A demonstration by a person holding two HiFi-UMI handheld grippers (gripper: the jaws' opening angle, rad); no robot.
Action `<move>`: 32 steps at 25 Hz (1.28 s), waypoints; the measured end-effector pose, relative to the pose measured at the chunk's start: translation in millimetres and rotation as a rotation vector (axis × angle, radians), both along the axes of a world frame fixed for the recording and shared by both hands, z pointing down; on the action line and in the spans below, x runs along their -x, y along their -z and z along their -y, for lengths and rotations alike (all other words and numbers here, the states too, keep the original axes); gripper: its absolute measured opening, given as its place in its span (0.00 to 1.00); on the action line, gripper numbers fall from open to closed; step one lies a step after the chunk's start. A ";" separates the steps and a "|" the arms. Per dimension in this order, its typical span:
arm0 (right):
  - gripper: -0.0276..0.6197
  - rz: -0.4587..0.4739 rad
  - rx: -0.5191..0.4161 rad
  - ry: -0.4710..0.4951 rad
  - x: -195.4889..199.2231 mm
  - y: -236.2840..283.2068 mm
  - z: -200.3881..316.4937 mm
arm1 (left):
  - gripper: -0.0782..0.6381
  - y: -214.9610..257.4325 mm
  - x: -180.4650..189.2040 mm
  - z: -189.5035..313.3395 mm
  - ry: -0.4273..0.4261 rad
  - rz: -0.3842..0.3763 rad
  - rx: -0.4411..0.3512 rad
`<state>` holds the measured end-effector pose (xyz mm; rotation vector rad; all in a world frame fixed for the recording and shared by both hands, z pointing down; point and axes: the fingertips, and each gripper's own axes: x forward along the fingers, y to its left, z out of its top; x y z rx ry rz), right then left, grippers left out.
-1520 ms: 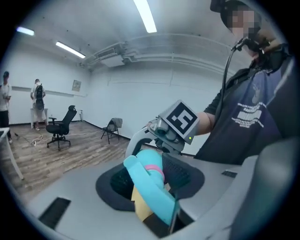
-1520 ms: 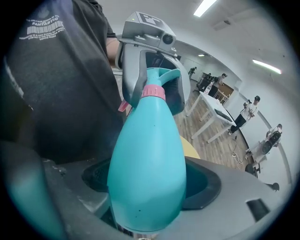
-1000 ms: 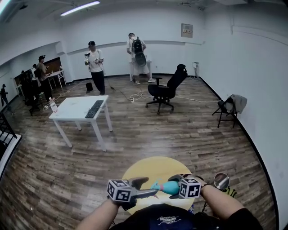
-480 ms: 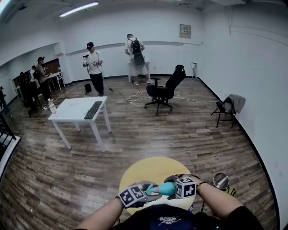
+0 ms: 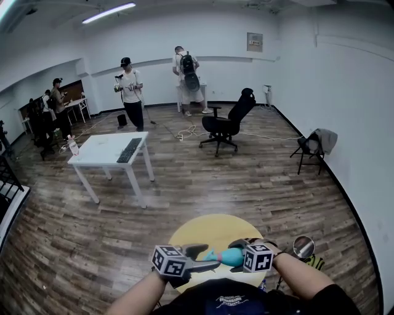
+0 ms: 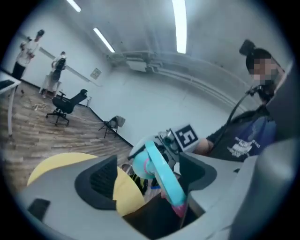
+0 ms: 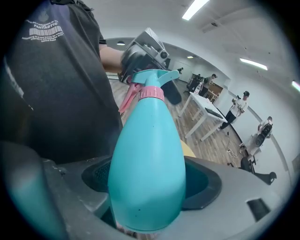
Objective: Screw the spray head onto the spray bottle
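Spray bottle [image 7: 147, 164] sits clamped by its body in your right tool [image 5: 239, 251], over the yellow worktop [image 5: 206, 229], neck aimed at your left tool [image 5: 200, 257]. That tool's jaws have just been opening and stand apart, the spray head [image 6: 159, 171] on the bottle's neck between them, ungripped. Left is nearer for the next twist.

Bare office-like workroom — white desk [image 5: 98, 147], swivel chair [image 5: 226, 123], wood floor [image 5: 246, 184], strip light [image 5: 109, 11]

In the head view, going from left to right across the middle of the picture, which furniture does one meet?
White table → black office chair → dark chair draped with grey cloth.
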<state>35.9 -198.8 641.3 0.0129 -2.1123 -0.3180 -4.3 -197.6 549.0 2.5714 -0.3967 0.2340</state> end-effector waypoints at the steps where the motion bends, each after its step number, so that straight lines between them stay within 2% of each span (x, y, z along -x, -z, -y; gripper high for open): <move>1: 0.68 -0.021 -0.021 0.022 4.3 0.7 -0.5 | 0.62 -6.0 -14.7 -7.4 -0.044 0.081 -0.063; 2: 0.68 -0.051 -0.037 0.041 4.6 -1.2 -0.6 | 0.47 -12.4 -24.8 -12.2 -0.075 0.178 -0.152; 4: 0.68 -0.074 -0.012 0.061 -0.2 -6.8 -5.0 | 0.39 -24.0 -31.9 -17.2 -0.121 0.353 -0.319; 5: 0.68 -0.065 0.017 0.065 -1.4 -8.0 -9.3 | 0.39 -26.1 -32.2 -19.8 -0.142 0.393 -0.352; 9: 0.68 -0.043 0.045 0.080 4.2 -6.4 -13.9 | 0.39 -26.5 -26.6 -24.1 -0.180 0.447 -0.399; 11: 0.68 -0.038 0.045 0.078 5.9 -4.4 -10.3 | 0.39 -26.2 -24.2 -20.6 -0.155 0.426 -0.378; 13: 0.68 -0.013 0.053 0.059 6.2 -0.9 -7.1 | 0.40 -20.0 -20.5 -14.7 -0.089 0.319 -0.297; 14: 0.68 0.008 0.060 0.041 5.8 0.8 -5.7 | 0.40 -12.9 -16.0 -10.4 -0.044 0.227 -0.233; 15: 0.68 0.031 0.070 0.017 4.6 2.0 -4.2 | 0.44 -3.8 -8.7 -5.3 0.004 0.113 -0.155; 17: 0.68 0.063 0.081 -0.038 -2.2 0.3 -0.5 | 0.59 15.3 15.2 7.9 0.103 -0.129 0.007; 18: 0.68 0.068 0.082 -0.060 -7.1 -2.5 1.1 | 0.60 22.9 29.0 14.9 0.149 -0.230 0.071; 19: 0.68 0.066 0.080 -0.074 -11.7 -5.2 1.9 | 0.62 28.0 40.5 20.7 0.181 -0.302 0.117; 20: 0.68 0.060 0.075 -0.078 -15.0 -6.8 1.8 | 0.64 30.5 47.2 24.5 0.197 -0.341 0.146; 21: 0.68 0.050 0.068 -0.072 -16.2 -6.9 0.9 | 0.64 30.5 47.5 25.5 0.193 -0.346 0.159; 23: 0.68 0.031 0.046 -0.041 -10.4 -3.8 -1.8 | 0.64 23.5 28.6 18.3 0.127 -0.275 0.152; 25: 0.68 0.014 0.016 0.005 3.0 0.5 -4.7 | 0.64 7.9 -4.6 2.3 0.016 -0.114 0.088; 26: 0.68 -0.011 -0.003 0.031 8.0 0.7 -5.9 | 0.61 -2.3 -18.7 -5.3 -0.030 0.002 0.011; 28: 0.67 -0.081 -0.015 0.080 6.8 -6.8 -10.1 | 0.44 -21.1 -32.6 -16.5 -0.099 0.257 -0.208; 29: 0.67 -0.095 0.008 0.099 4.0 -11.2 -15.6 | 0.42 -27.3 -35.3 -22.3 -0.140 0.345 -0.292; 30: 0.67 -0.096 0.035 0.113 1.9 -14.1 -21.8 | 0.42 -30.4 -36.7 -28.0 -0.177 0.392 -0.332; 32: 0.67 -0.087 0.056 0.125 2.1 -15.1 -28.1 | 0.41 -31.6 -36.5 -34.4 -0.218 0.421 -0.355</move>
